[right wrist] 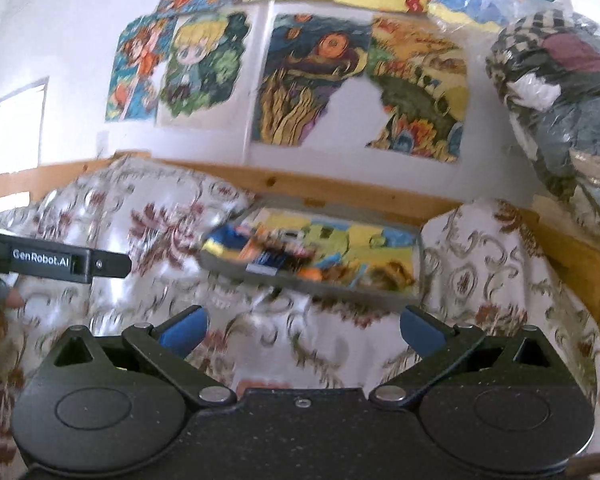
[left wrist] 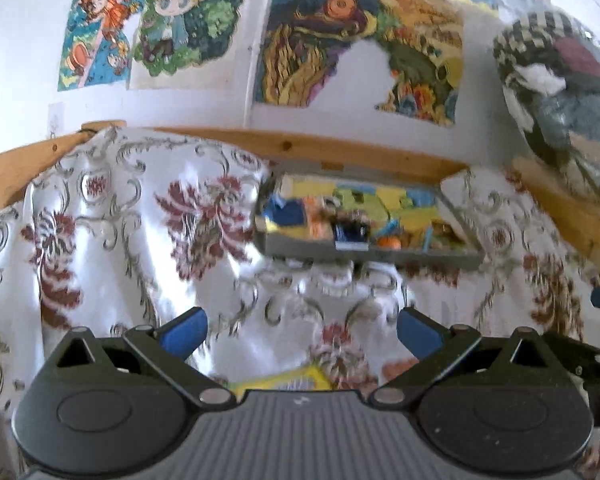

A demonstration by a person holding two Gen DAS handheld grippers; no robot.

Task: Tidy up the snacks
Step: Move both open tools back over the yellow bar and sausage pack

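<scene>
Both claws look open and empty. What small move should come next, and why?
Probably lower the left claw toward the yellow packet just below it: both its fingers are spread with nothing between them, while the tray already holds other snacks.

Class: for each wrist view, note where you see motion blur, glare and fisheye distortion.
Left wrist view: snack tray and floral cloth smeared by motion; white glare on the cloth; wooden rail bowed by the fisheye. Right wrist view: tray blurrier; bright window washed out at left.
</scene>
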